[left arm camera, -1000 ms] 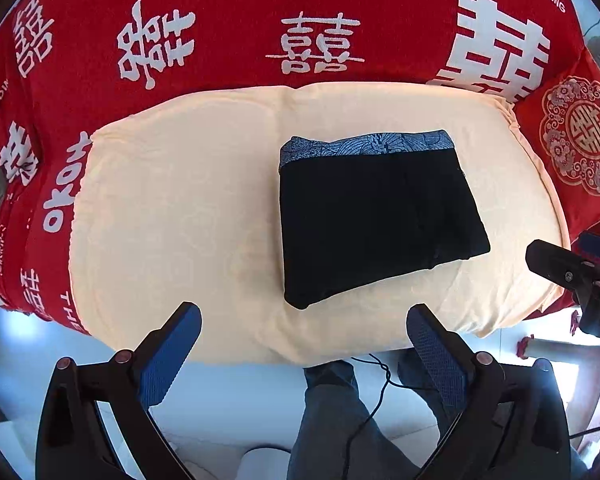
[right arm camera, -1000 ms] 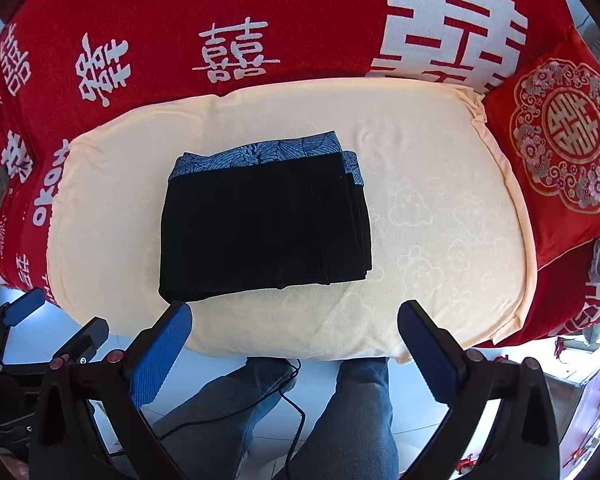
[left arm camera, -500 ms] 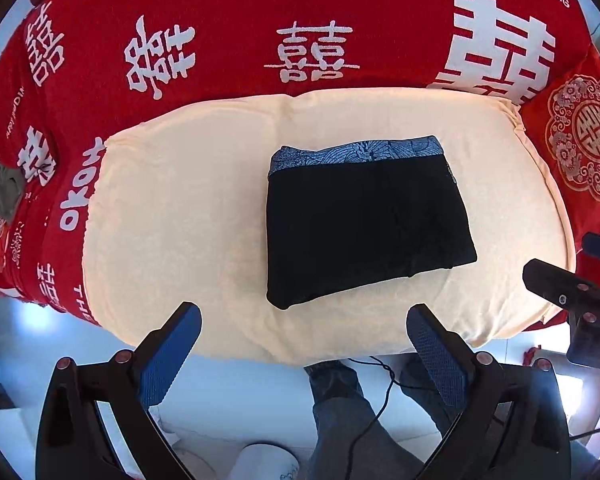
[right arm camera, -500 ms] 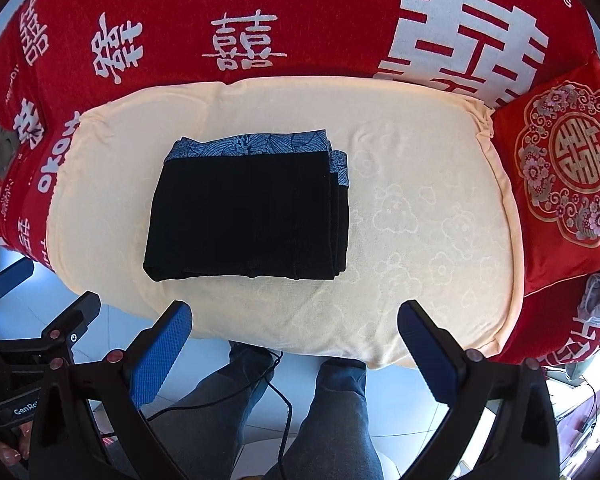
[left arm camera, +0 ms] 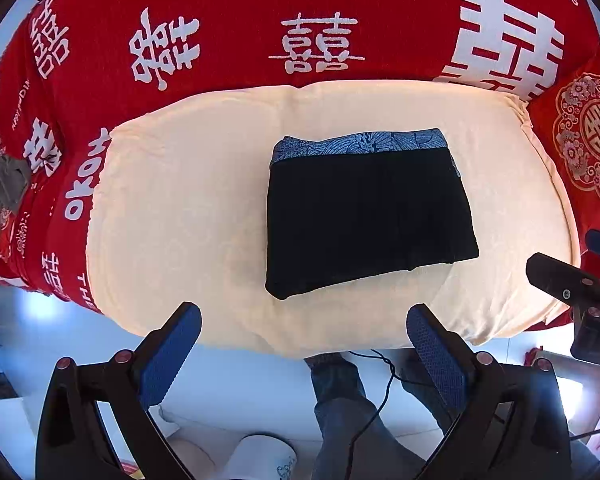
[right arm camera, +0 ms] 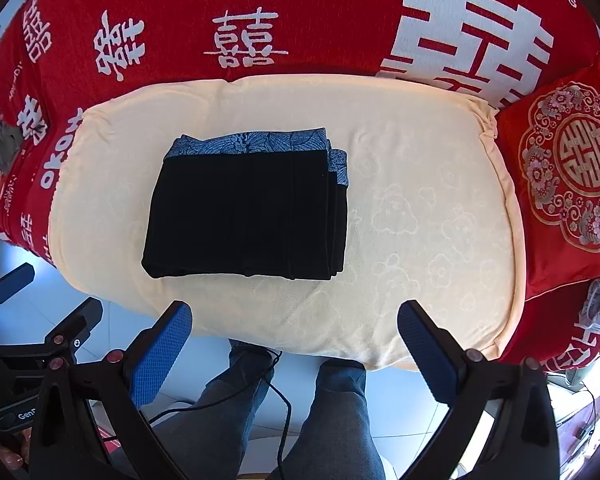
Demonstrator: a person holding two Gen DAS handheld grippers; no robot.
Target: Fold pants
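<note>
Pants (left arm camera: 368,216): black, folded into a compact, roughly square stack; lie flat on the cream cushion, a little toward its left half as seen from the right wrist view. Layered edges show along the right side (right arm camera: 338,216).
Waistband (left arm camera: 360,143): blue-grey, leaf-like print, along the far edge.
Hidden: inner folds and legs of the pants cannot be made out; fabric reads as plain dark with faint vertical ribs.
Cream cushion (right arm camera: 420,208): soft, rounded, faint embossed cloud shapes.
Red cover (left arm camera: 240,20): white double-happiness characters; "WEDDING" readable, other words cut off at the frame.
Red pillow (right arm camera: 572,176): ornate round medallion, just right of the cushion.
Left gripper (left arm camera: 304,344): blue textured pads spread wide, nothing held, well short of the pants.
Right gripper (right arm camera: 296,340): same, wide apart and empty.
Person: jeans-clad legs (right arm camera: 340,412) below the cushion edge, black cable (right arm camera: 276,392) across them.
</note>
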